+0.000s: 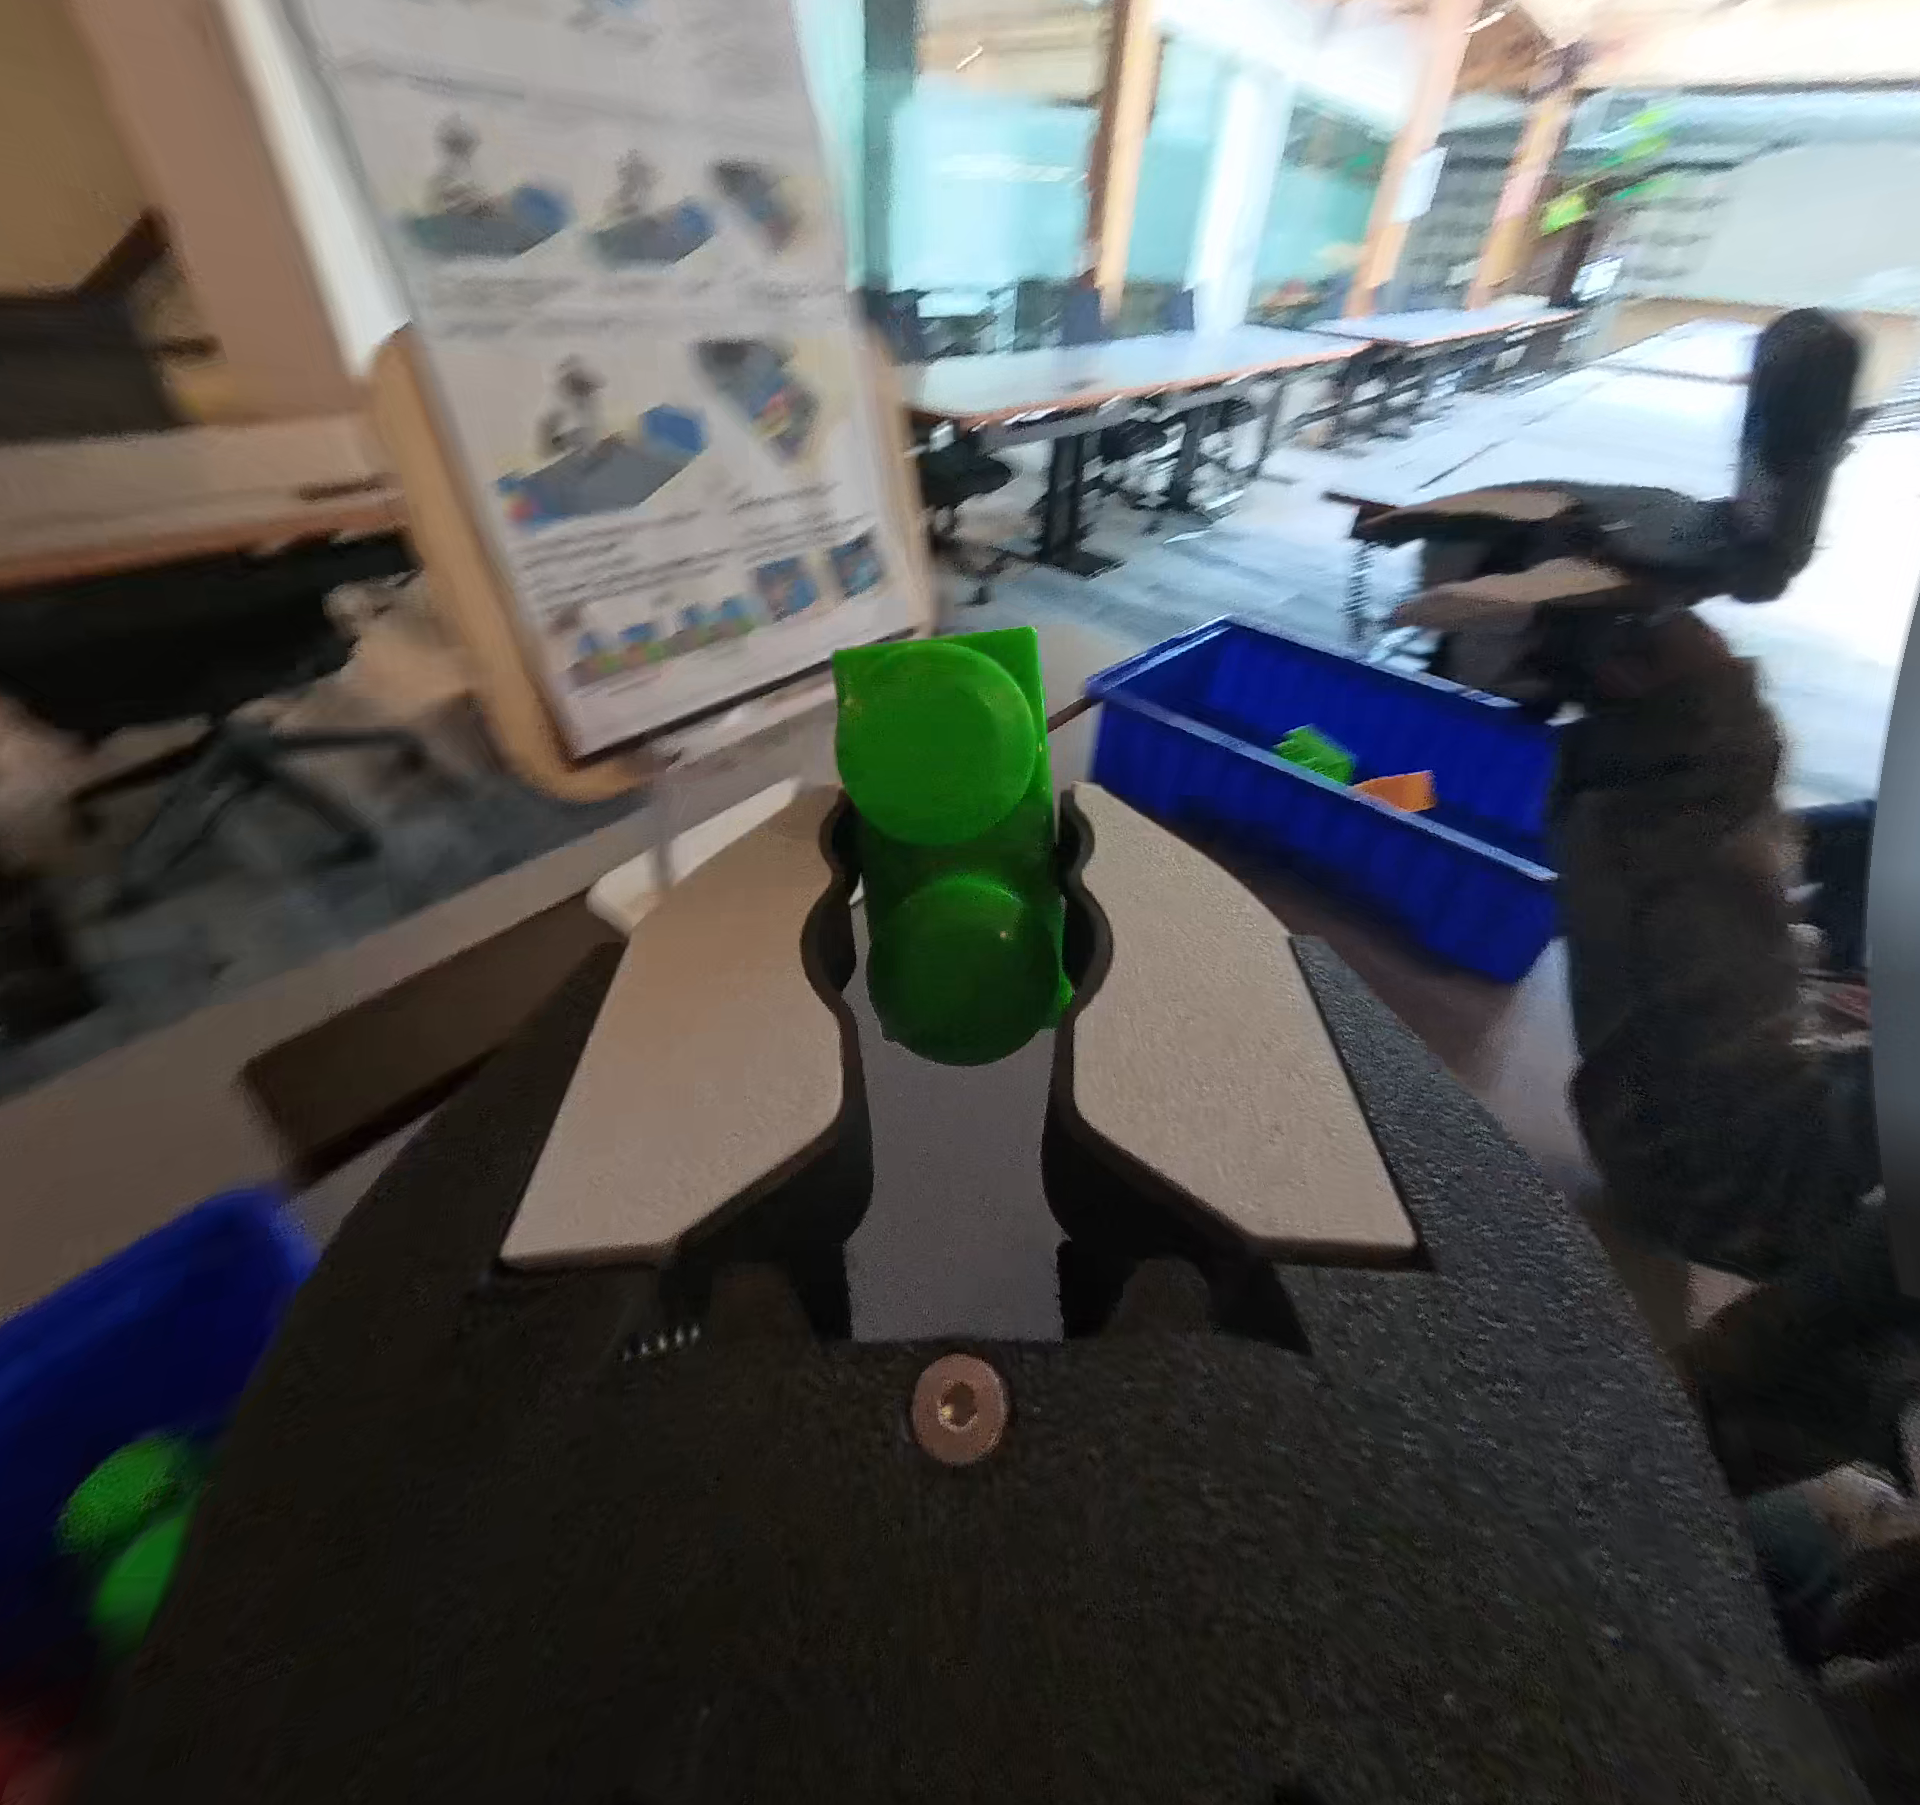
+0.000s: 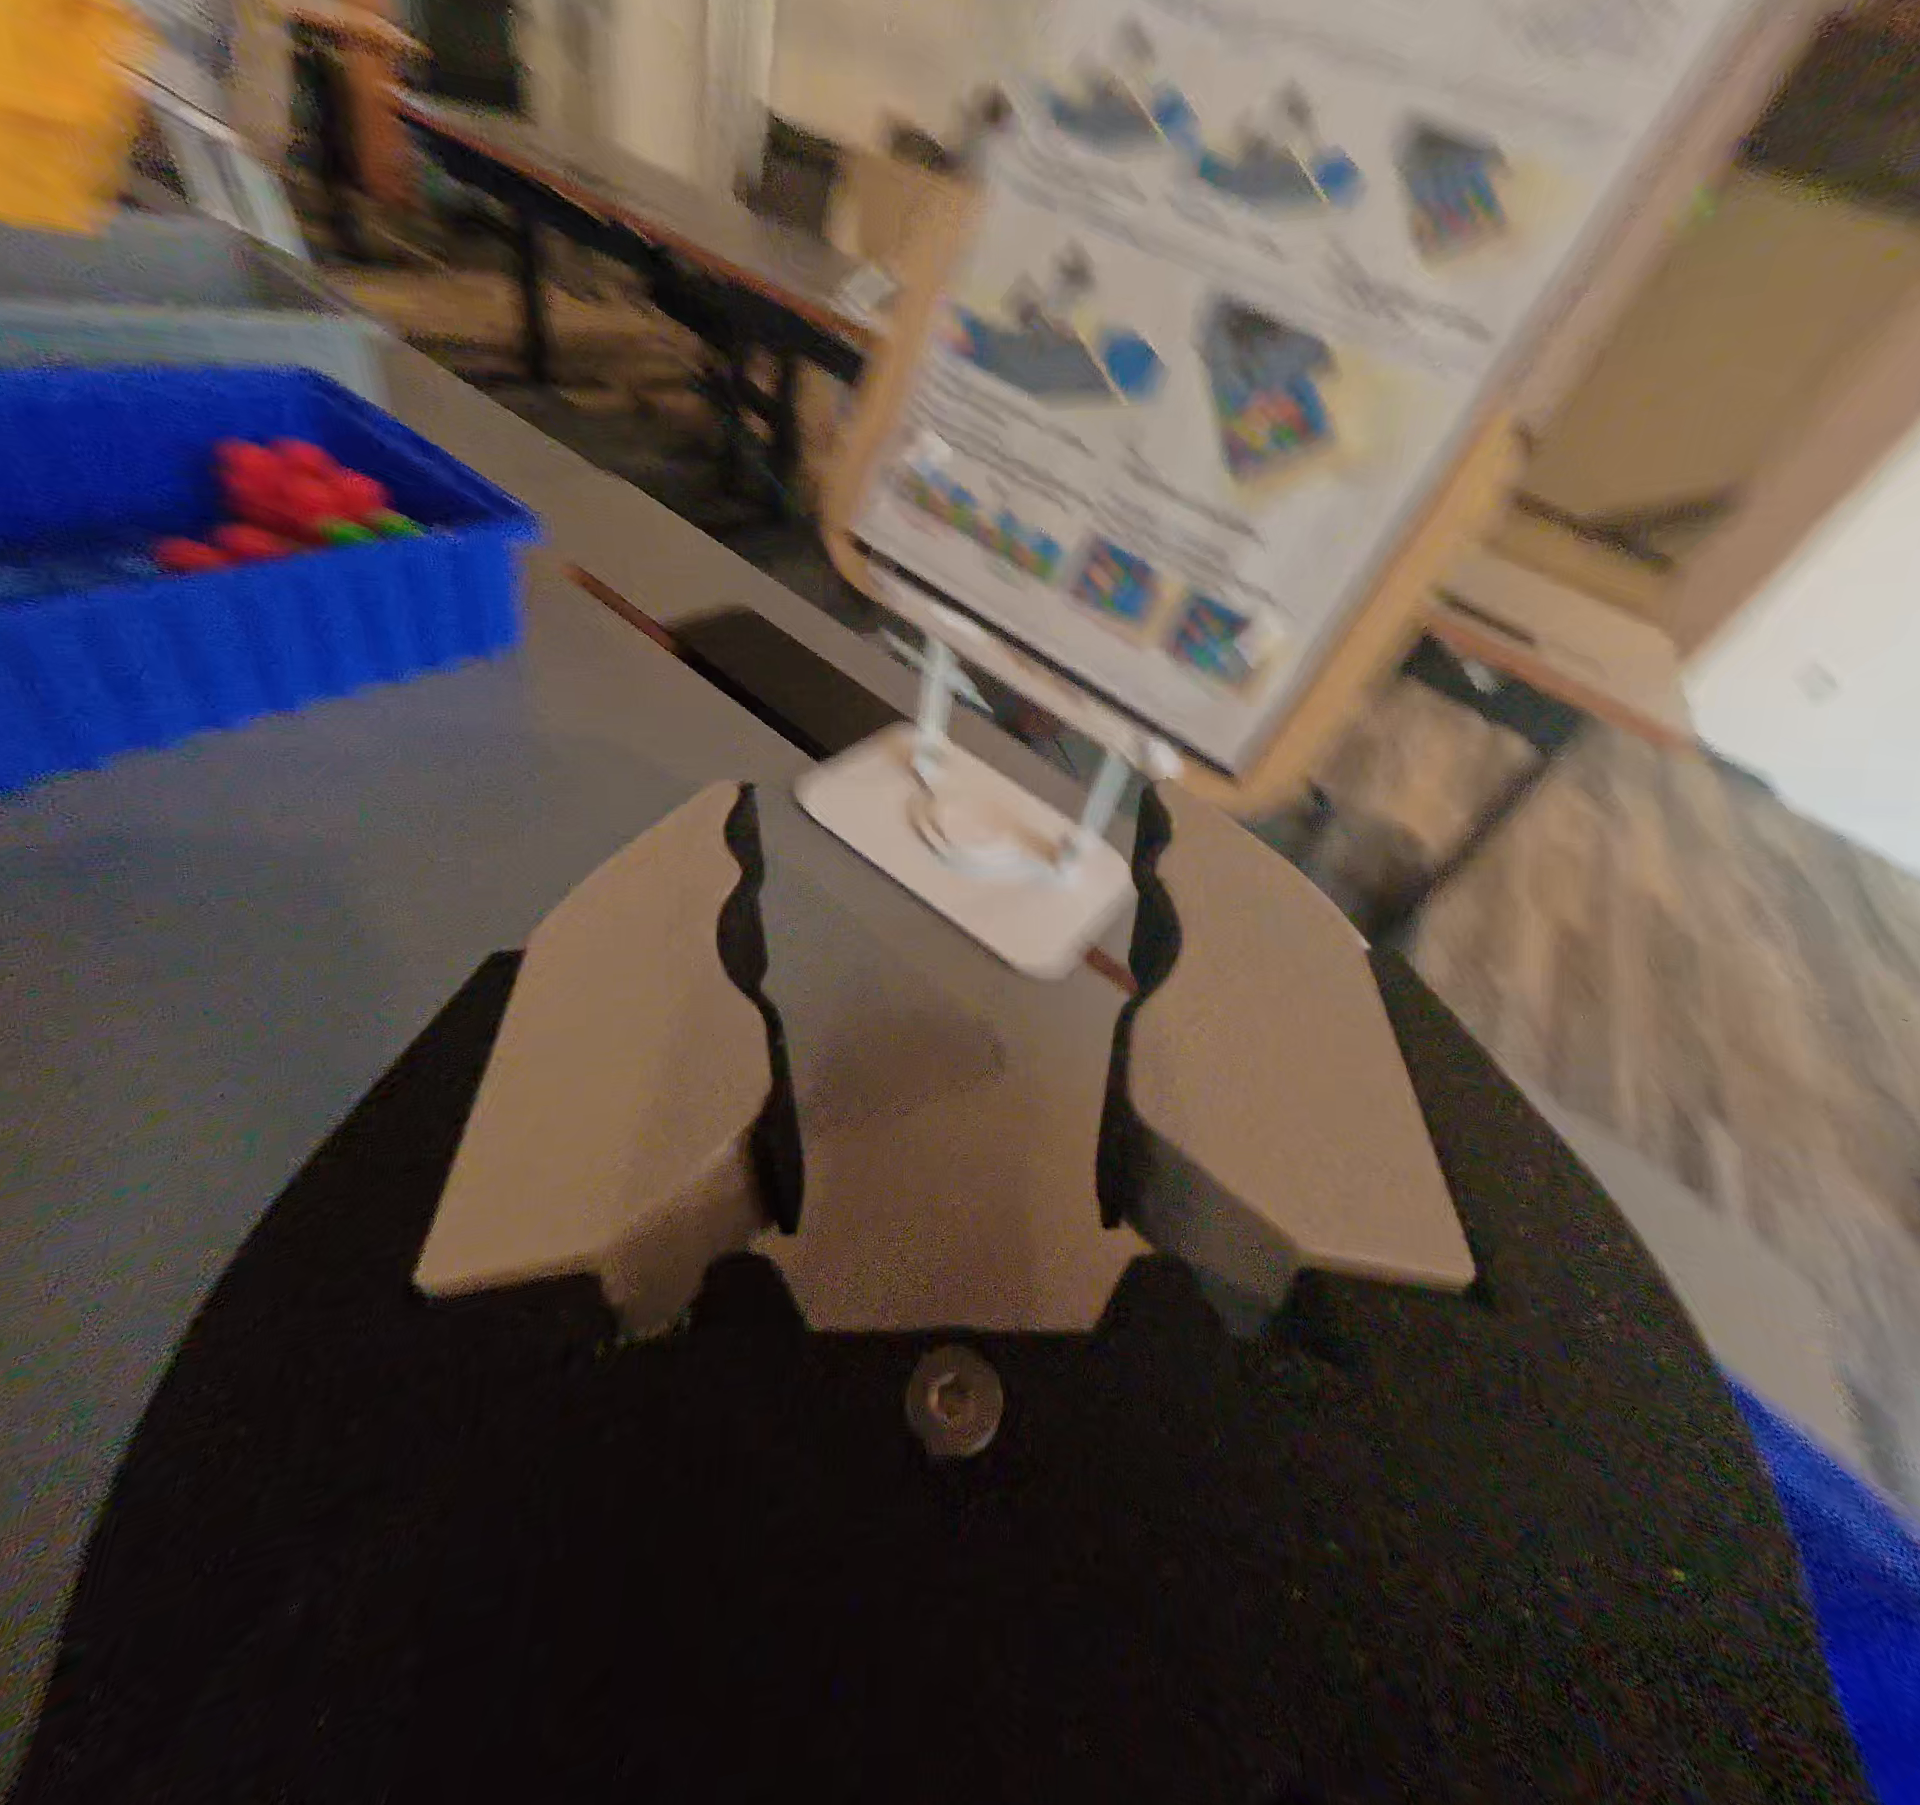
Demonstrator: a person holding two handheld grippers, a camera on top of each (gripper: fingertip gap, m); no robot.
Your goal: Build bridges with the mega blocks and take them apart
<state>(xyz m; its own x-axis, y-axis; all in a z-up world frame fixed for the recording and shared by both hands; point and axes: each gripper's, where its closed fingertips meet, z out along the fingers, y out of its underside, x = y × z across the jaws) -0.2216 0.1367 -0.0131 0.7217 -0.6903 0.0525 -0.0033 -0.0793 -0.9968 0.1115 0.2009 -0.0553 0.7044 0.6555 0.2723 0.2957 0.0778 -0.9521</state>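
fingers (image 1: 727, 976) clamp green block (image 1: 951, 841)

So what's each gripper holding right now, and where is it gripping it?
The left gripper clamps a green two-stud mega block by its long side walls, studs facing the camera. The right gripper is open and holds nothing.

Open grey tabletop (image 2: 260, 903) ahead of the spread right tongs (image 2: 945, 810), free toward 9 o'clock. Blocked at 12 by a white stand base (image 2: 966, 851) under a tilted poster board (image 2: 1247, 321); at 10 by a blue bin (image 2: 249, 612). Another blue bin (image 1: 1320, 820) at 2 o'clock beyond the left tongs (image 1: 951, 810), filled by a green block (image 1: 951, 841).
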